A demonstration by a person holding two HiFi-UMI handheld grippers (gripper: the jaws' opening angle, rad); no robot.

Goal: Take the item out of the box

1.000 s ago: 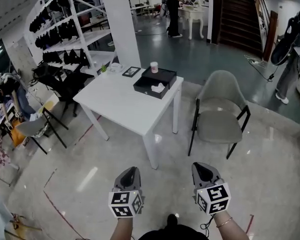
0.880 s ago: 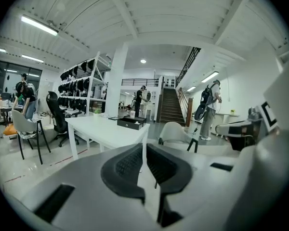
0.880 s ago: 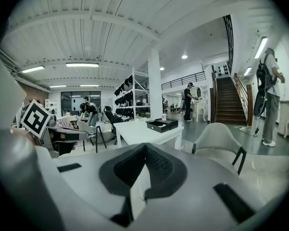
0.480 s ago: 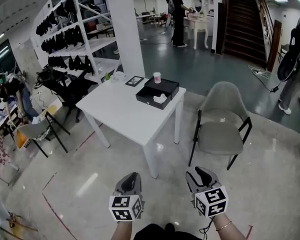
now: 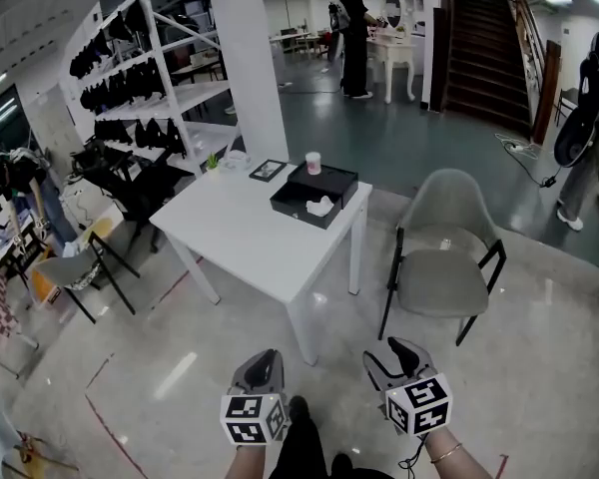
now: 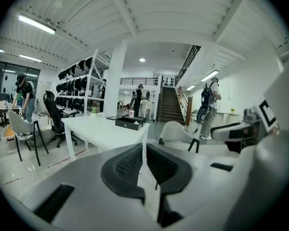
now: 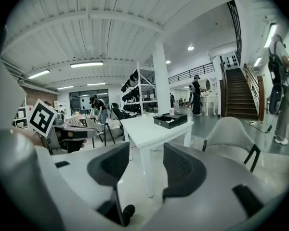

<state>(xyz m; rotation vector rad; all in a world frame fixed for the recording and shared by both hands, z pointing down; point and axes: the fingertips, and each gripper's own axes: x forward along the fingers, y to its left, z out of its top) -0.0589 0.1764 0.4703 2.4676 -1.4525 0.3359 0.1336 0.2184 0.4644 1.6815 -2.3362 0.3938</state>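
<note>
A black open box (image 5: 314, 196) stands at the far right end of the white table (image 5: 250, 233), with a white item (image 5: 320, 207) lying inside it. The box (image 6: 130, 123) also shows small in the left gripper view, and far ahead as the box (image 7: 171, 120) in the right gripper view. Both grippers hang low over the floor, well short of the table. My left gripper (image 5: 263, 367) is shut and empty, its tips (image 6: 143, 150) almost touching. My right gripper (image 5: 394, 355) has its jaws opening, with nothing between them (image 7: 147, 165).
A pale cup (image 5: 312, 162) and a picture frame (image 5: 268, 171) sit behind the box. A grey chair (image 5: 449, 238) stands right of the table, black chairs (image 5: 120, 183) and shelving (image 5: 130, 78) to its left. A person (image 5: 355, 33) stands far back by a dresser.
The right gripper's jaws have spread apart from shut. The view has moved slightly toward the table, and a shoe now shows between the grippers.
</note>
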